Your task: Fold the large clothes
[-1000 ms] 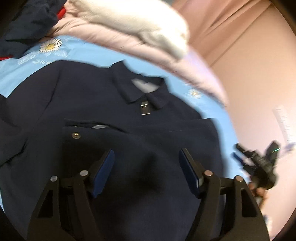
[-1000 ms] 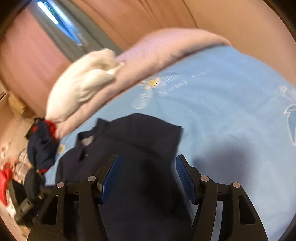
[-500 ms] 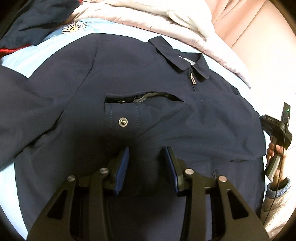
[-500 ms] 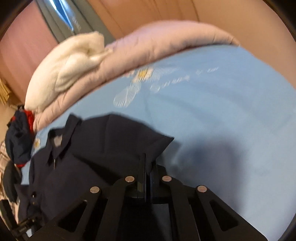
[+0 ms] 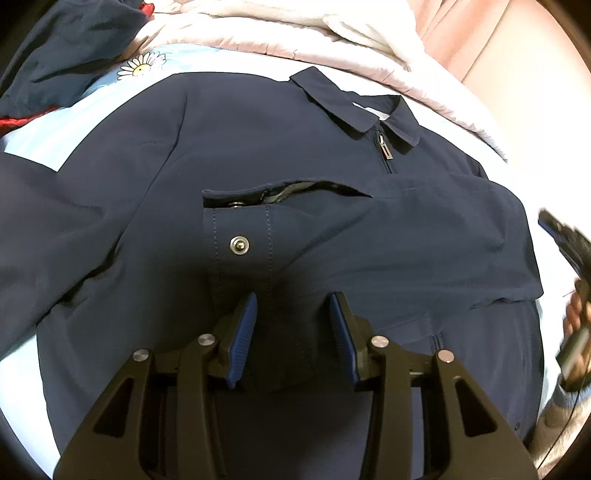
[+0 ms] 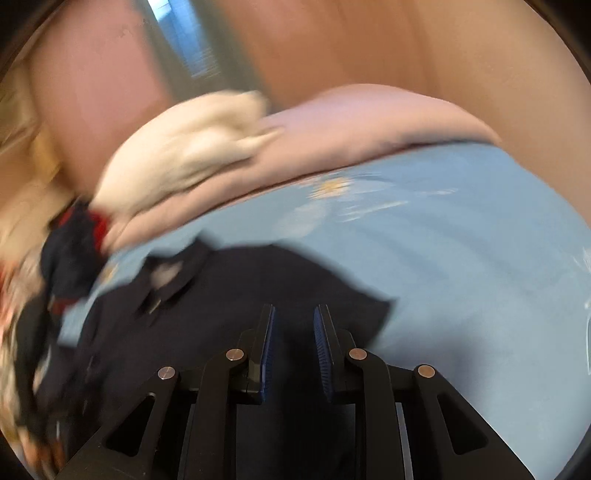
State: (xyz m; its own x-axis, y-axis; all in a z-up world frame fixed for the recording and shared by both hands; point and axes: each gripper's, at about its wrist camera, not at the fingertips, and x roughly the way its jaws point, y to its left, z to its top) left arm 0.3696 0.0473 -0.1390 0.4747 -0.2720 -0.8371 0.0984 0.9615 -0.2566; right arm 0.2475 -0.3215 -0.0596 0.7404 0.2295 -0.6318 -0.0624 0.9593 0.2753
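Left gripper: jaws parted, straddling the folded sleeve cuff of the navy jacket.
Right gripper: jaws slightly parted, empty, over the jacket's edge.

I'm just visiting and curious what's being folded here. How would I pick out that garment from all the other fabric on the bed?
Start at the light blue bedsheet with daisy prints. Spread flat across it, in front of the pink quilt and white blanket, lies the navy jacket. Unlike the crumpled dark clothes with red trim at the corner, it has a collar, a zipper pull and a silver snap on its sleeve cuff.
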